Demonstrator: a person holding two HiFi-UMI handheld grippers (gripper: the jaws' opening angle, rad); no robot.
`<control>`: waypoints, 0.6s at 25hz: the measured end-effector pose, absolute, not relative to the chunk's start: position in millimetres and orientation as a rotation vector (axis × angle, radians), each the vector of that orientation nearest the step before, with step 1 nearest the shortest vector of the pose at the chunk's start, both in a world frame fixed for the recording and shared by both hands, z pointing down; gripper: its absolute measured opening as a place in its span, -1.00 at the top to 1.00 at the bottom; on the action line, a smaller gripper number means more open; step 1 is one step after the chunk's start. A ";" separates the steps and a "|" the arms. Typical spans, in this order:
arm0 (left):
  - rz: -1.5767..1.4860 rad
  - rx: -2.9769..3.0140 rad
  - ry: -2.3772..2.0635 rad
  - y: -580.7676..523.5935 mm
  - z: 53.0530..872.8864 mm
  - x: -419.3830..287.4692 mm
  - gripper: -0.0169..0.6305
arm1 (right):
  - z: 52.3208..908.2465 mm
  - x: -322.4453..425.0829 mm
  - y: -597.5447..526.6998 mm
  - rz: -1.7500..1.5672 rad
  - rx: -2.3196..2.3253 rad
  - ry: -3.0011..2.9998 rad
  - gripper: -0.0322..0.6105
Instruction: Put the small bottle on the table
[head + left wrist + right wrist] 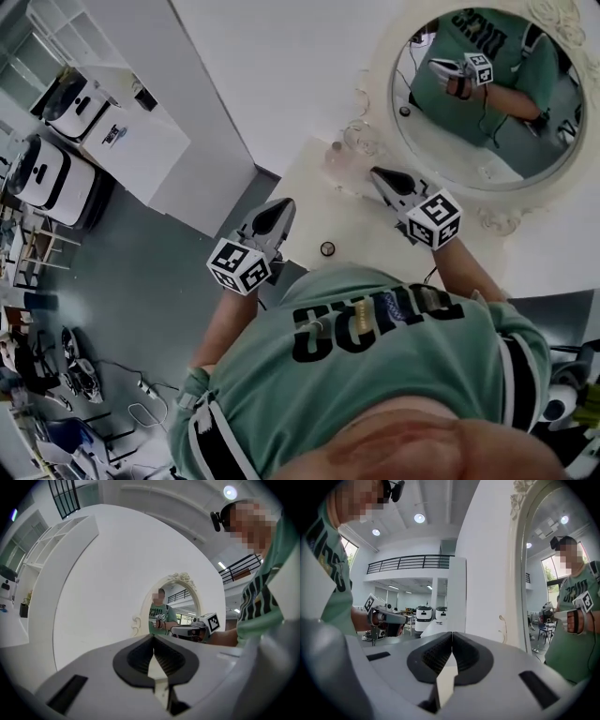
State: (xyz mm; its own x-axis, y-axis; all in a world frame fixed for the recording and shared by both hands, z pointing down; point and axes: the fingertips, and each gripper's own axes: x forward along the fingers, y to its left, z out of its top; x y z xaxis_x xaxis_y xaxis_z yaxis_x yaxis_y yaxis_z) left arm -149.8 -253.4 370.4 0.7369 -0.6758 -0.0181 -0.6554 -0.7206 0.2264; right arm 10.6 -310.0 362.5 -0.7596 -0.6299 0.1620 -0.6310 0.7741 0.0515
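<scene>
In the head view our green shirt [375, 347] hides the part of the desk [356, 220] on our side of both hand-held grippers. Just beyond the tip of the right hand-held gripper [378, 174] stand pale glass things [342, 152], too faint for us to tell apart. Between it and the left hand-held gripper [280, 206] lies a small dark round thing [327, 248] that we cannot identify. The frame of the mirror [487, 94] is cut off by the top edge.

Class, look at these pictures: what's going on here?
A person holds a hand-held gripper in each hand at a white table beside an ornate mirror. The left hand-held gripper and the right hand-held gripper are both shut and empty. What looks like a small clear bottle stands on the table near the mirror, with neither gripper touching it.
</scene>
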 end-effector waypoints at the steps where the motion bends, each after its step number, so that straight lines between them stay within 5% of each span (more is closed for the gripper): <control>1: -0.147 2.729 -1.058 -250.9 372.3 -149.0 0.91 | 362.3 11.6 -306.7 0.019 0.993 -2.806 0.91; 15: -0.129 2.701 -1.036 -247.0 383.4 -149.3 0.91 | 369.9 11.2 -295.7 0.133 0.949 -2.858 0.92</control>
